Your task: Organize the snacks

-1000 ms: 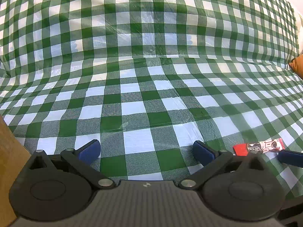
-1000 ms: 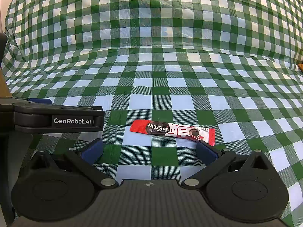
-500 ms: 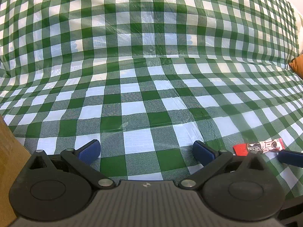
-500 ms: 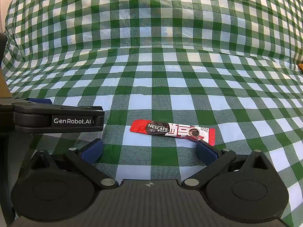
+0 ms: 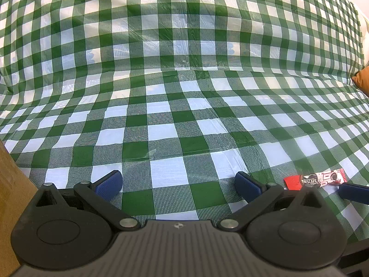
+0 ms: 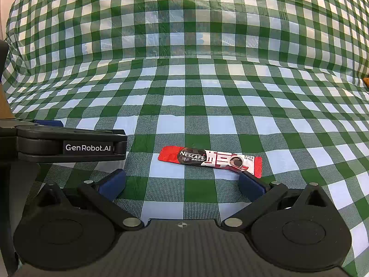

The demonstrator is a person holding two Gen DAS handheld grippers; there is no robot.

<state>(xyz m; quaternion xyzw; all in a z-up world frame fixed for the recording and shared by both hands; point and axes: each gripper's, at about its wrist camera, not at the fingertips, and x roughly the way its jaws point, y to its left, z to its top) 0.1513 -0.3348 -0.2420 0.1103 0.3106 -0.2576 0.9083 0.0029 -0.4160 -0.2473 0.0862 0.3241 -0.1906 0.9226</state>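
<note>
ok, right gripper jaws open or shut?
Open: the right gripper has its jaws spread wide, empty, with the Nescafe sachet flat on the cloth just ahead.

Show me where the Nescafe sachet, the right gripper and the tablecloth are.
Nescafe sachet [image 6: 209, 161]: right wrist view, middle of the wrapper.
Right gripper [image 6: 182, 183]: right wrist view, midway between its open fingertips.
Tablecloth [image 5: 182, 92]: left wrist view, bare checked stretch ahead of the left gripper [image 5: 177, 183].

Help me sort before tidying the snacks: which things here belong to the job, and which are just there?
Job: Nescafé sachet; right gripper, open; left gripper, open.
Just there: checked tablecloth; brown box edge.
</note>
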